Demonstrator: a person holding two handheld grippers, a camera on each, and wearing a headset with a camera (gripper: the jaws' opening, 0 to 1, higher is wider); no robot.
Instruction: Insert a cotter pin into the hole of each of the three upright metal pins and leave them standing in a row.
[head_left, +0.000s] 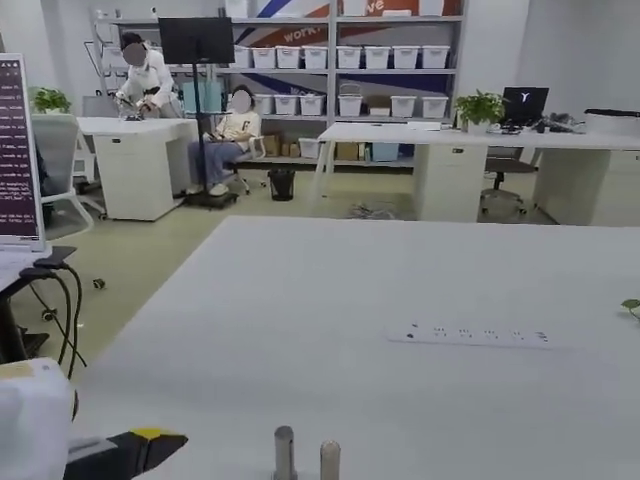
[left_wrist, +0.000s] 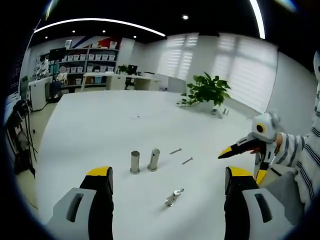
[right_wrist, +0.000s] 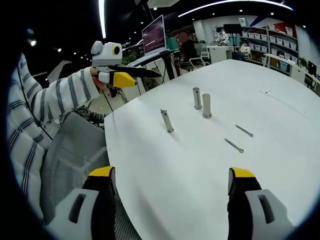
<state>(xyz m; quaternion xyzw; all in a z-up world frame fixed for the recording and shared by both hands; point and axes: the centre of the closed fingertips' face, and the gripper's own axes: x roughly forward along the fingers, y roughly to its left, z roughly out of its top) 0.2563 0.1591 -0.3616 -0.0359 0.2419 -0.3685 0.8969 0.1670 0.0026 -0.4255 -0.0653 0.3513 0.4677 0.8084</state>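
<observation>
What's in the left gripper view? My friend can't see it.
On a white table, two metal pins stand upright and a third lies on its side, with two cotter pins loose nearby. The left hand-held gripper has open jaws.

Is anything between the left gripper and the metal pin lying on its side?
Nothing visible. The left gripper has its jaws open, and the lying pin sits on bare table ahead between them; the two upright pins stand beyond it.

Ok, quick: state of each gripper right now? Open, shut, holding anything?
Left gripper: open, jaws wide apart, holding nothing.
Right gripper: open, jaws wide apart, holding nothing.
</observation>
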